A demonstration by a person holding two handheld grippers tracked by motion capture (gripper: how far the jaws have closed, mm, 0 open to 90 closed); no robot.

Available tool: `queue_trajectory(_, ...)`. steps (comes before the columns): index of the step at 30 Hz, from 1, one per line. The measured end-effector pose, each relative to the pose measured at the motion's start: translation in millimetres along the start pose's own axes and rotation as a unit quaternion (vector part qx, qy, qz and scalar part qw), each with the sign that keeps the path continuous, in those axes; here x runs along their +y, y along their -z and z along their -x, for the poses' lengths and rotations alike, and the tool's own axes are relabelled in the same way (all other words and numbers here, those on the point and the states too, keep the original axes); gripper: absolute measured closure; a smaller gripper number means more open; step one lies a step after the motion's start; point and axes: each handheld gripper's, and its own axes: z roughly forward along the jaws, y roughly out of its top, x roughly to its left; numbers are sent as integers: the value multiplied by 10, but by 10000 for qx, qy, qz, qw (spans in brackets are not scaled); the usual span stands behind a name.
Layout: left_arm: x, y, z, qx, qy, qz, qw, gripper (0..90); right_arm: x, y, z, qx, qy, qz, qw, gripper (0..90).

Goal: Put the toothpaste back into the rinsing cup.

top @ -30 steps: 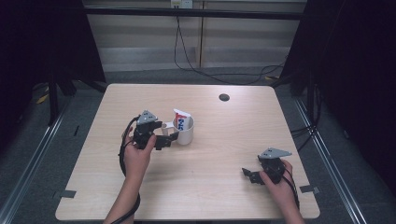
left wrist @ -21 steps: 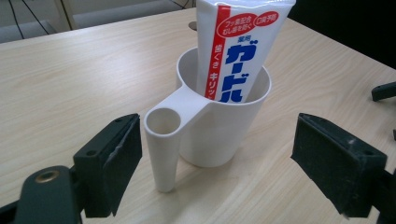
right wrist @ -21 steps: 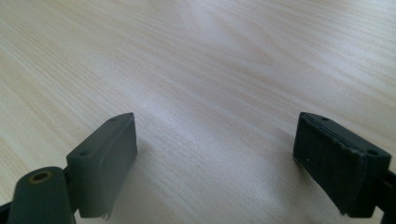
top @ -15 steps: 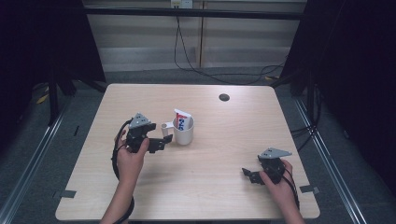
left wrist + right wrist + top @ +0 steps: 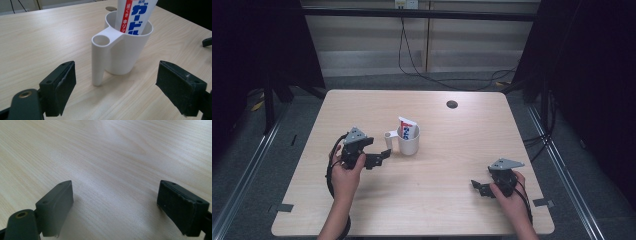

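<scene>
A white cup (image 5: 409, 144) stands upright near the table's middle, with a red, white and blue toothpaste tube (image 5: 407, 130) standing in it. In the left gripper view the cup (image 5: 130, 52) is close ahead, its slim side holder (image 5: 99, 58) facing me and the tube (image 5: 133, 15) rising out of it. My left gripper (image 5: 379, 156) is open just left of the cup, apart from it, its jaws (image 5: 120, 87) holding nothing. My right gripper (image 5: 477, 187) rests open near the front right, above bare wood (image 5: 115, 202).
The light wooden table (image 5: 362, 107) has a dark round hole (image 5: 452, 104) at its far side. Black cables trail from both grippers; dark floor and metal rails surround the table. A jaw of the right gripper (image 5: 207, 41) shows at the right edge of the left gripper view.
My left gripper has drawn back from the cup, leftward and toward the person, leaving the cup standing alone. The right gripper has not moved.
</scene>
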Motion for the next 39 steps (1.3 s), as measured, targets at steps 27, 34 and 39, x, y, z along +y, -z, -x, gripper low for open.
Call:
queue_trajectory(27, -451, -34, -123, 160, 148, -334, 9992, 161, 0, 0, 0, 0, 0, 1, 10000, 132)
queue_trajectory(34, -496, -41, -121, 180, 10, -439, 9989, 161, 0, 0, 0, 0, 3, -1, 10000, 132)
queue_trajectory(39, -539, -65, -120, 199, 36, -477, 9987, 162, -1, -1, 2, -4, 21, 7, 10000, 132)
